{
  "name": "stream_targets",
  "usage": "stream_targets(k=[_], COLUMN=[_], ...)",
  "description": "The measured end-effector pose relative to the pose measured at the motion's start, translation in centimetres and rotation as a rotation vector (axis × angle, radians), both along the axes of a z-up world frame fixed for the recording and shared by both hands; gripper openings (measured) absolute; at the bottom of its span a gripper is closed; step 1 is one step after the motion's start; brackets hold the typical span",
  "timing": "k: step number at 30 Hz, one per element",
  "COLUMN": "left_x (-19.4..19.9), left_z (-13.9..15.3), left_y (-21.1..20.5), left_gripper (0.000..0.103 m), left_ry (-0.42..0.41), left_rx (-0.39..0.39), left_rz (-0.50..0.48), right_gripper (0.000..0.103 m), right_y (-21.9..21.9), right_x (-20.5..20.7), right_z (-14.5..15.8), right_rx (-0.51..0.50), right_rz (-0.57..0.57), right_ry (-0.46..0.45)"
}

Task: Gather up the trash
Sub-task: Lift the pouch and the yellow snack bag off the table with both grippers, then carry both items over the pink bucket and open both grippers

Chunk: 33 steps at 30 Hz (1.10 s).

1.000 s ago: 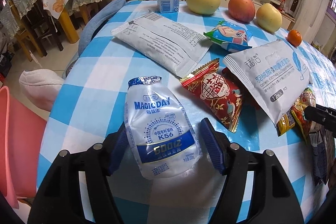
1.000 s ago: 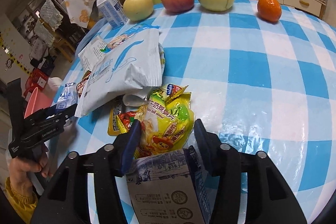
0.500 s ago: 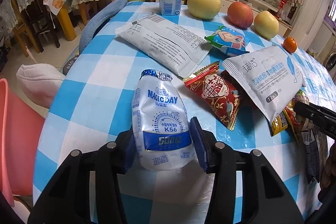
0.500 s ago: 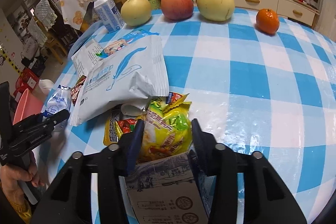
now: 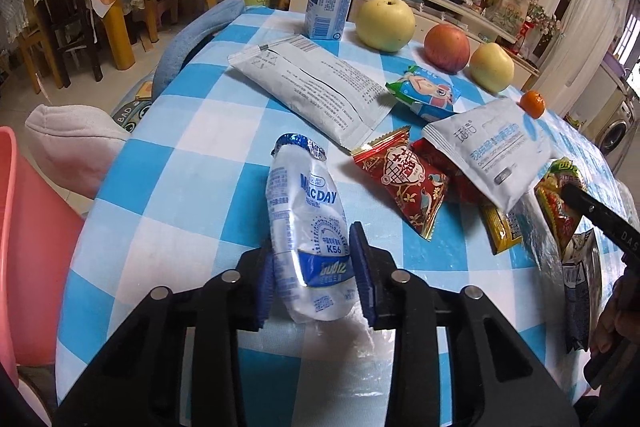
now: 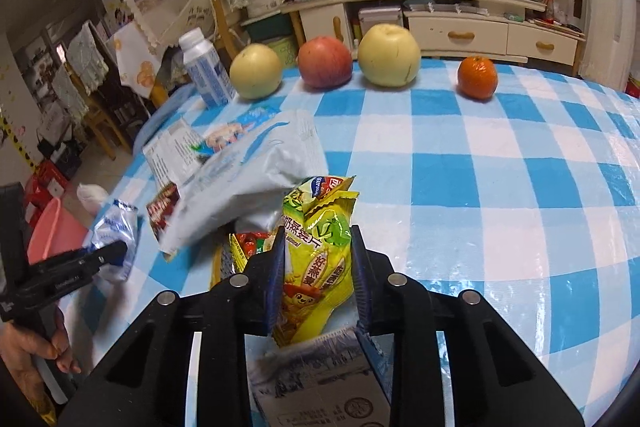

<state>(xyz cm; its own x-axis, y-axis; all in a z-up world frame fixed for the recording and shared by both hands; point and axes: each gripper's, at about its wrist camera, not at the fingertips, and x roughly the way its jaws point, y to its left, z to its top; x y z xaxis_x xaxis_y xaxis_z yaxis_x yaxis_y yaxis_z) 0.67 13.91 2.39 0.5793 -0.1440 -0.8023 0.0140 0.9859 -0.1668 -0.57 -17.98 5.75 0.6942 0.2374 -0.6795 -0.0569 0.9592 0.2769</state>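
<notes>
**Both tools close on wrappers at once**

The left tool (image 5: 316, 277) has just been closing, and its blue pads now press the sides of the white yogurt pouch (image 5: 308, 219), which a second ago lay loose between wide jaws. The pouch is squeezed narrower and its foil top tilts up off the tabletop (image 5: 168, 187). The right tool (image 6: 318, 267) has narrowed likewise and now pinches the yellow oatmeal packet (image 6: 320, 259), crumpled upright between its pads, just above a printed carton (image 6: 320, 379) that lies under the jaws.

So two pieces of trash look secured and ready to lift away, probably toward the pink bin (image 5: 24, 227) beside the tabletop. The grey mailer bag (image 5: 308, 87), red snack wrapper (image 5: 404, 179) and white wipes pack (image 5: 488, 147) are yet to be collected; the fruit (image 6: 388, 55) should stay.
</notes>
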Motion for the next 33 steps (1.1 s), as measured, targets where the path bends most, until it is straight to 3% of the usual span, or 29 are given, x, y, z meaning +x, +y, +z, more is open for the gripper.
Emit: stream_targets(k=[6,9,22,33], left_x=[-0.5,-0.8,-2.3,-5.2], left_z=[0.3,0.6,2.3,6.3], left_y=[1.1,1.7,3.9,9.9], left_gripper=[0.025,0.020,0.018,0.019], left_ry=[-0.021,-0.038,-0.104,-0.227], left_rx=[-0.048,-0.067,-0.150,-0.205], left_rz=[0.004,0.011,0.032,0.139], right_gripper=[0.031,0.031,0.031,0.031], right_y=[0.4,1.6,7.5,13.4], right_x=[-1.2,-1.8,-3.9,-4.4], right_z=[1.6,2.5,3.8,5.7], right_rx=[0.078,0.067,0.052,0.109], right_rz=[0.004,0.027,0.116,0.202], right_ry=[-0.085,-0.109,-0.130,-0.138])
